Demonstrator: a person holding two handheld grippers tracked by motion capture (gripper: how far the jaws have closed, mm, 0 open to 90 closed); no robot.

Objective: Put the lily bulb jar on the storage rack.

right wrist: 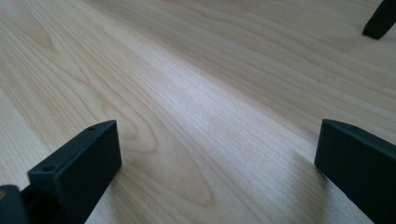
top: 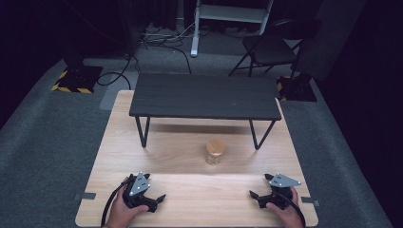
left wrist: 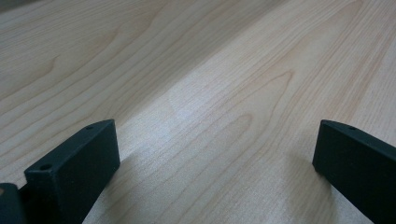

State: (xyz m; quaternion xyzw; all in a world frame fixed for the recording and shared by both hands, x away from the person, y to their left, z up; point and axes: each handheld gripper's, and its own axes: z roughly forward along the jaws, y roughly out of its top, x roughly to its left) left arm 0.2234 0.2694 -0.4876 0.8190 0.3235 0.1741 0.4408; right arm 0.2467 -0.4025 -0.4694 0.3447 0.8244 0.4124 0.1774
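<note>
The small glass jar with its wooden lid (top: 215, 152) stands untouched mid-table, just in front of the black shelf (top: 205, 96). My left gripper (top: 151, 200) and right gripper (top: 259, 197) rest near the table's (top: 190, 190) front edge, jaws spread wide, empty. Nothing seems begun.

Light maple-grain wooden tabletop (top: 190, 190) carried a small clear glass jar with a round wooden lid (top: 215, 152), ahead of and between both tongs. Low black slatted-top stand on thin metal legs (top: 204, 96) stood beyond the jar, farther from the tongs.
</note>
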